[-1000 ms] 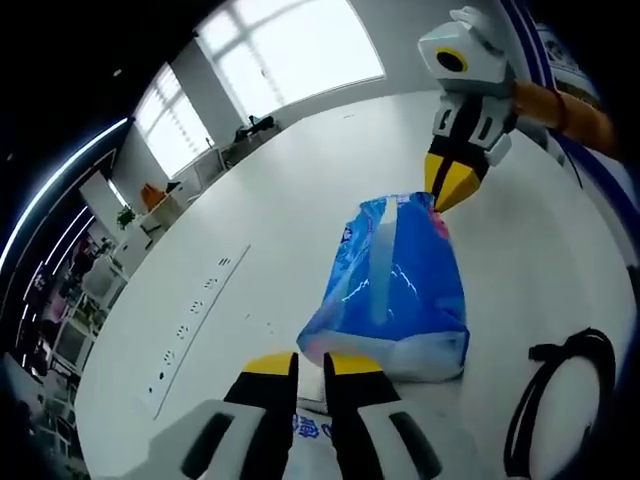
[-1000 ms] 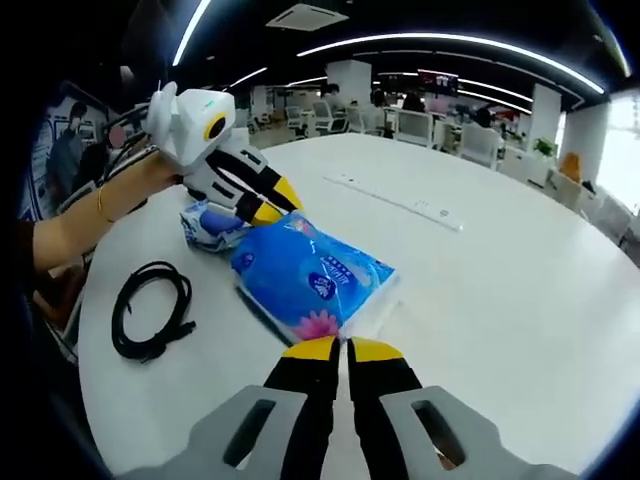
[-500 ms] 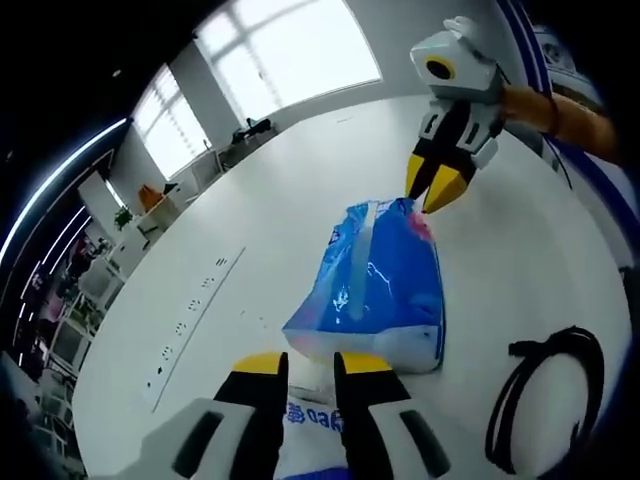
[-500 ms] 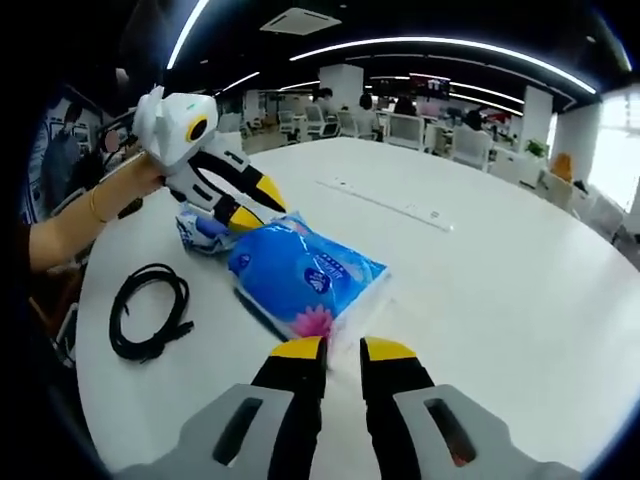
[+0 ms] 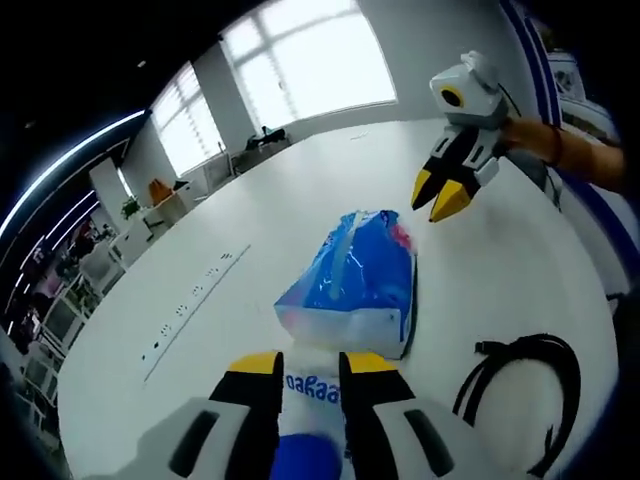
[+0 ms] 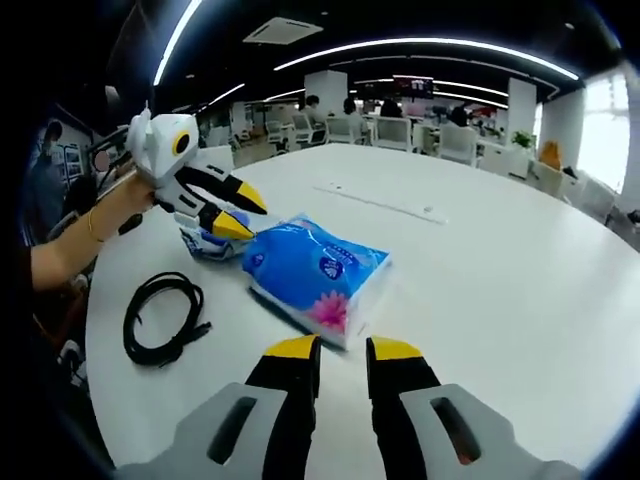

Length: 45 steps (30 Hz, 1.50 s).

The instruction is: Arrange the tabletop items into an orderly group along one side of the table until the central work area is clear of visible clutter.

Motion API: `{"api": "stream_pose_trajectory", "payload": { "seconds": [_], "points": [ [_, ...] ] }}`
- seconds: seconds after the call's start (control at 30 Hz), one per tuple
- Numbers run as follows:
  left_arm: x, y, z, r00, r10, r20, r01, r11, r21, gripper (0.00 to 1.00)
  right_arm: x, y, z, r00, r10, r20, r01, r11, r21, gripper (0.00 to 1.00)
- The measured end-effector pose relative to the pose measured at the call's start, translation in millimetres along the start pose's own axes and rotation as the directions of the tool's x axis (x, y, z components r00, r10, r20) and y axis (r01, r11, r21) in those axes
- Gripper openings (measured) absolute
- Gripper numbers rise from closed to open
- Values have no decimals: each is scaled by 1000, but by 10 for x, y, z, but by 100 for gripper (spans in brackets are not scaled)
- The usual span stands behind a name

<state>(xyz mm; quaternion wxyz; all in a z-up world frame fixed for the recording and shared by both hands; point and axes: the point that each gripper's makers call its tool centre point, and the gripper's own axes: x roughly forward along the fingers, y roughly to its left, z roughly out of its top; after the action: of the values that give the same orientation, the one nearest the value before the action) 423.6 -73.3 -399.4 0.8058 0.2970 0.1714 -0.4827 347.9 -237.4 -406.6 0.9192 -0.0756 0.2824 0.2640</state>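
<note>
The large blue tissue pack [image 6: 318, 281] lies flat on the white table [image 6: 500, 290], centre-left in the right gripper view and at mid-frame in the left gripper view [image 5: 355, 283]. Its long axis runs from the left gripper [image 6: 228, 210], upper left in the right gripper view, toward the right gripper [image 6: 338, 350] at bottom centre — so the pack sits between the two tools, one short end facing each. A smaller blue packet [image 6: 205, 236] rests just beyond the pack's far end in the right gripper view, directly beneath the left gripper's yellow tips; in the left gripper view that packet [image 5: 308, 395] shows between that tool's own jaws at the bottom of the frame. The left gripper [image 5: 308, 362] is parted to a moderate width around the packet, and whether it is bearing on it cannot be told. The right gripper is parted narrowly and holds nothing, its tips just short of the pack's near end; seen at upper right in the left gripper view [image 5: 444, 194], it hangs clear of the pack, jaws apart. A coiled black cable [image 6: 163, 315] lies on the table at the left of the right gripper view, near the pack but apart from it. By this layout, the left gripper is the nearer tool for the small packet, the right for the large pack — a judgement only.
</note>
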Motion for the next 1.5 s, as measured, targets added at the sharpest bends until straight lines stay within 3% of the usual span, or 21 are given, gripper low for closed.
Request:
{"api": "stream_pose_trajectory", "payload": {
  "seconds": [0.07, 0.17, 0.4, 0.77, 1.1, 1.5],
  "points": [
    [-85, -1, -18, 1000, 14, 9, -14, 1000, -6, 21, -20, 64, -17, 1000, 12, 2, -12, 1000, 10, 17],
    [-240, -33, 14, 997, 28, 68, -25, 999, -45, 21, -33, 155, -29, 1000, 19, 16, -19, 1000, 13, 17],
    [-443, -87, -75, 996, 46, 74, -42, 998, -50, 21, -19, 421, -89, 998, 66, 2, -66, 998, 7, 17],
    [-515, -171, -167, 996, 45, 81, -39, 997, -70, 21, 80, 824, -164, 991, 131, -41, -132, 991, -19, 16],
    [-555, -206, -250, 996, 47, 75, -42, 996, -75, 21, 151, 1032, -184, 986, 156, -59, -159, 986, -51, 16],
    [-653, -211, -351, 995, 63, 73, -57, 995, -86, 21, 264, 1334, -176, 976, 200, -88, -203, 979, -29, 16]
  ]
}}
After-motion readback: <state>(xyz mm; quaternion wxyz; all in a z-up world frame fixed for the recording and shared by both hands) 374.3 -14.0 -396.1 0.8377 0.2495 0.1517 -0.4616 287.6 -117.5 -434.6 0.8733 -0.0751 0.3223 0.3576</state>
